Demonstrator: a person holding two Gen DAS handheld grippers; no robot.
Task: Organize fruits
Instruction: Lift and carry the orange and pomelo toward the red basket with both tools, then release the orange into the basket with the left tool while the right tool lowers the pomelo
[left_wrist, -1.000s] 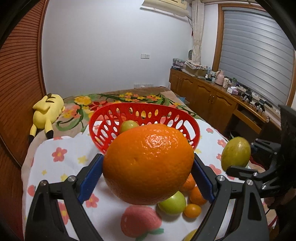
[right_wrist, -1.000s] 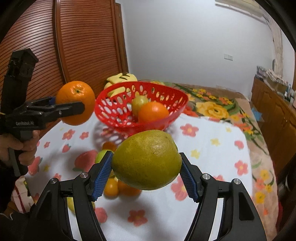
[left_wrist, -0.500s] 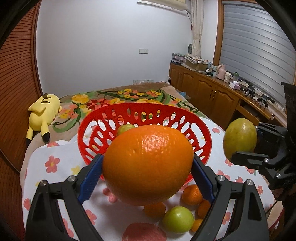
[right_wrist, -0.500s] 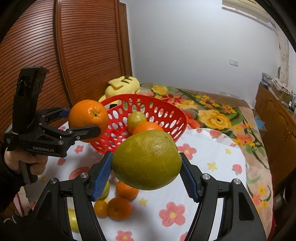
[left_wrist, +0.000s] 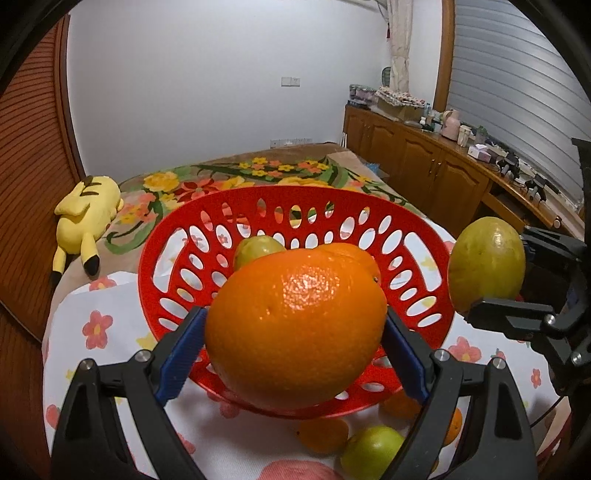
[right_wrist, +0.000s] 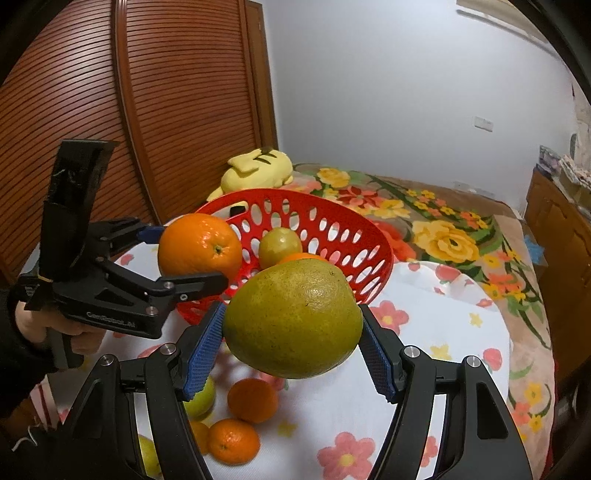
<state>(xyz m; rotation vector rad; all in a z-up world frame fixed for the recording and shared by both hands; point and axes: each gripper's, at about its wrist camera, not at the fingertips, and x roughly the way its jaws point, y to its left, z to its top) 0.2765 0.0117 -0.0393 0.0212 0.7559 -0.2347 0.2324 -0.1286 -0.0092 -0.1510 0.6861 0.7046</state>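
Your left gripper (left_wrist: 295, 328) is clamped on the big orange (left_wrist: 295, 325), blue pads (left_wrist: 181, 358) pressed to both sides; you're holding it in the air at the near rim of the red basket (left_wrist: 417, 258). Your right gripper (right_wrist: 291, 339) is pinching the green citrus (right_wrist: 293, 325), also off the table, just beside the basket's right edge. The basket sits on the flower-print cloth (right_wrist: 436, 332) and holds a small yellow-green fruit (right_wrist: 279, 242) and an orange one (right_wrist: 301, 256), mostly hidden behind the green citrus. Loose fruit on the cloth in front of the basket: small oranges (right_wrist: 252, 399), plus a green fruit (left_wrist: 371, 448). A yellow plush (left_wrist: 86, 218) lies on the floral blanket (right_wrist: 443, 236) behind the basket.
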